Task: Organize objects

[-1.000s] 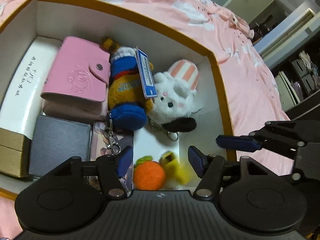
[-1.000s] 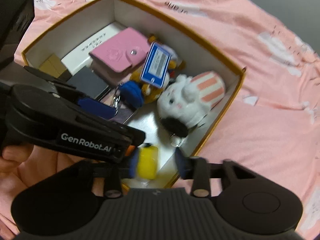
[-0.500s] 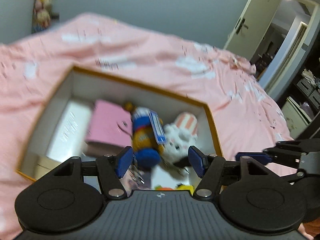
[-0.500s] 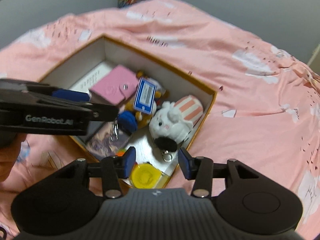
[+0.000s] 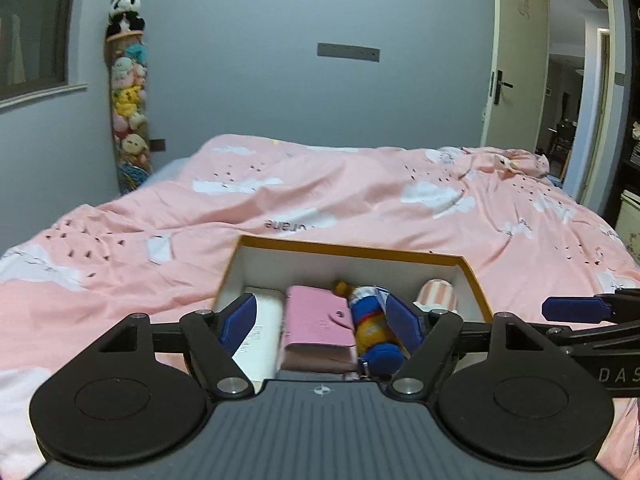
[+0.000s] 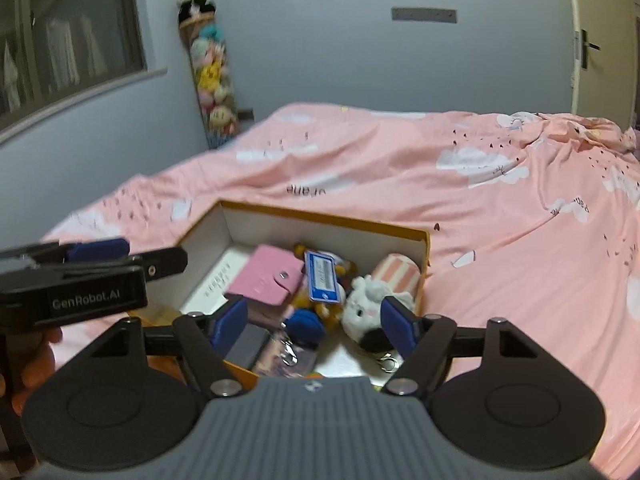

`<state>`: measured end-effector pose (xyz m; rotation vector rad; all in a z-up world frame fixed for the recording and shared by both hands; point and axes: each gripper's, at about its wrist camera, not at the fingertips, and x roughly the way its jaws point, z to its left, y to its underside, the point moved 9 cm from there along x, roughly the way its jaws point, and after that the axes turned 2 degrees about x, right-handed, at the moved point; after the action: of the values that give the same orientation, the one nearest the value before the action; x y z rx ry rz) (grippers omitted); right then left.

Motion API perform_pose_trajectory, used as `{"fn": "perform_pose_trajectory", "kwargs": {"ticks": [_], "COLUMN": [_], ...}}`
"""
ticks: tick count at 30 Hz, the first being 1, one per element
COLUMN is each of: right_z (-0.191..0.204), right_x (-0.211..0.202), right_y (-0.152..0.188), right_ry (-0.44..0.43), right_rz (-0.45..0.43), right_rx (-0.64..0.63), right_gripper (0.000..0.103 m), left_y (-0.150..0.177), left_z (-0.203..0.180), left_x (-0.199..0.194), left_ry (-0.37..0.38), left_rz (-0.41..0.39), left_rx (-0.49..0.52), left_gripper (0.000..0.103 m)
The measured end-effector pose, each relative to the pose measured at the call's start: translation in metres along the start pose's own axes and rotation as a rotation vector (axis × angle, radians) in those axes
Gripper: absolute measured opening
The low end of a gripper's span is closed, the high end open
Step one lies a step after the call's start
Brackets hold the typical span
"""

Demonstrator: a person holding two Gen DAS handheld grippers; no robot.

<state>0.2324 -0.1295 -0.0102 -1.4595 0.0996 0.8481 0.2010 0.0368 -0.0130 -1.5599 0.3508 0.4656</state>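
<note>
Two grippers hang above the bed, both empty.

In the left wrist view, the left gripper has just been opening; its fingers stand spread wide with nothing between them. Beyond them the orange-rimmed box rests on the pink quilt, holding a white carton, a pink wallet and a blue-and-yellow plush.

In the right wrist view, the right gripper has likewise just been opening and grips nothing. The box lies below it, with the white bunny plush and tagged toy inside. No loose object shows on the quilt, so the sorting looks near done. A good finish would be to draw both grippers clear without brushing the box rim.
</note>
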Motion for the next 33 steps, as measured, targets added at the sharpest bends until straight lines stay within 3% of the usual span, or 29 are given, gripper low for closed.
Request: {"fn": "perform_pose_trajectory", "kwargs": {"ticks": [9,22,33], "right_z": [0.010,0.016,0.011], "right_x": [-0.007,-0.007,0.000], "right_y": [0.024,0.044,0.051], "right_ry": [0.072,0.105,0.105], "right_rz": [-0.044,0.012,0.053], "right_rx": [0.038,0.027,0.058], "right_gripper": [0.084,0.092,0.093], "left_y": [0.026,0.068,0.074], "left_z": [0.022,0.015,0.010], "left_x": [-0.009,0.001,0.002], "left_ry": [-0.085,-0.070,-0.062], "left_rz": [0.047,0.206,0.221], "left_rx": [0.007,0.009,0.020], "left_gripper": [0.087,0.087,0.087]}}
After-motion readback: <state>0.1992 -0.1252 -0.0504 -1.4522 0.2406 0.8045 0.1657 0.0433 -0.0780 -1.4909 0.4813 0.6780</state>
